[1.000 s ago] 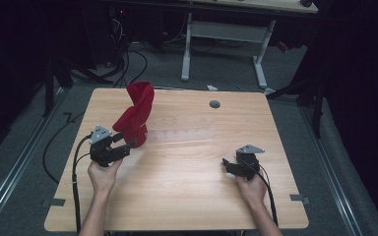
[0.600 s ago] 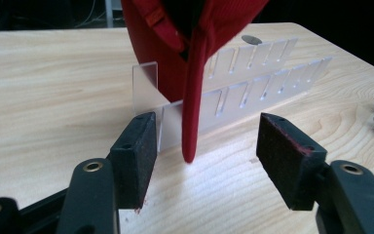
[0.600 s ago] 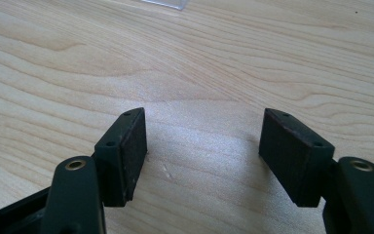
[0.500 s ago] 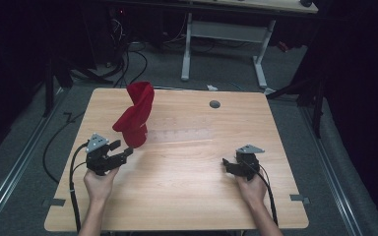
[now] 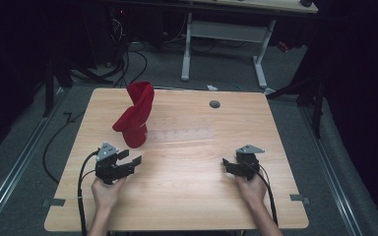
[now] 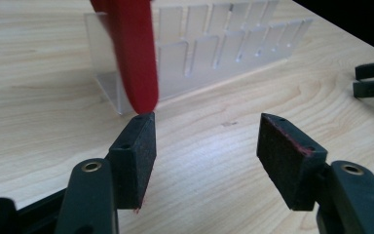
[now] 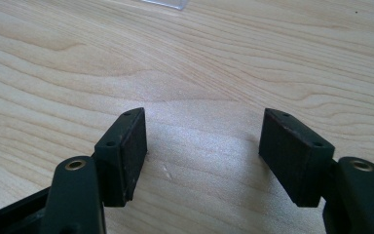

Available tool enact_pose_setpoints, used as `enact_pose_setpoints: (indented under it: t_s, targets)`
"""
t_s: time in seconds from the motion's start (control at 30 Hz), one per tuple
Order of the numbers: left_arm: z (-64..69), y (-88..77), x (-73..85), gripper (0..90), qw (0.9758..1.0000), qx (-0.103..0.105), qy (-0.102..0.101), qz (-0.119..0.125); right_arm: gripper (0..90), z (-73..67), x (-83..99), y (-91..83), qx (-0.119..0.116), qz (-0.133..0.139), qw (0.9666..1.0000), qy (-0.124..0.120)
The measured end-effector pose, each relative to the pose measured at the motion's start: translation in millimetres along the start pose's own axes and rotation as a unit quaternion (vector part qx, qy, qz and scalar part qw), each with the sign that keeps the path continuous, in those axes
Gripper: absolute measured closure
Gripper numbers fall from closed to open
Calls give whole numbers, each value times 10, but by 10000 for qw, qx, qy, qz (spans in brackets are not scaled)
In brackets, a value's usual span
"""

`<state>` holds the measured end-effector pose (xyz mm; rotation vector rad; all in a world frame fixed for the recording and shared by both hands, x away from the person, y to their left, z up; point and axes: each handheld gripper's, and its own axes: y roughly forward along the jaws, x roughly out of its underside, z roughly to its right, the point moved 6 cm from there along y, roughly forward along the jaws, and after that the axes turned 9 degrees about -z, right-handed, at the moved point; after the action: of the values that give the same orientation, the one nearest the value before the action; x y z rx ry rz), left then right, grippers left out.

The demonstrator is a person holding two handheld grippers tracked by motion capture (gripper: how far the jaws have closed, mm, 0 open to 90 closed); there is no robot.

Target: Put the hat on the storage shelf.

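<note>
A red cloth object stands upright at the left end of a clear slotted rack on the wooden table. My left gripper is open just in front of it, apart from it, with nothing between its jaws. In the left gripper view the red object hangs over the rack just beyond my open left gripper. My right gripper is open over bare wood at the right, and its own view shows the same open right gripper.
A grey round grommet sits near the table's far edge. A black cable trails from the left gripper off the front edge. The right gripper's jaws show far right in the left gripper view. A desk frame stands behind.
My left gripper has drawn back from the base of the red object toward the person and a little to the right. The right gripper has stayed put.
</note>
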<state>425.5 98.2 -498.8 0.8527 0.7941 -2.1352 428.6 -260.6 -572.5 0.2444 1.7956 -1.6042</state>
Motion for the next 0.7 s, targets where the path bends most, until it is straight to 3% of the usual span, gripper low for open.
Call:
enact_pose_setpoints:
  t_s: [0.7]
  targets:
    - [183, 313, 461, 385, 9979, -2, 305, -573, 345, -2, 2, -2, -2, -4, 10000, -2]
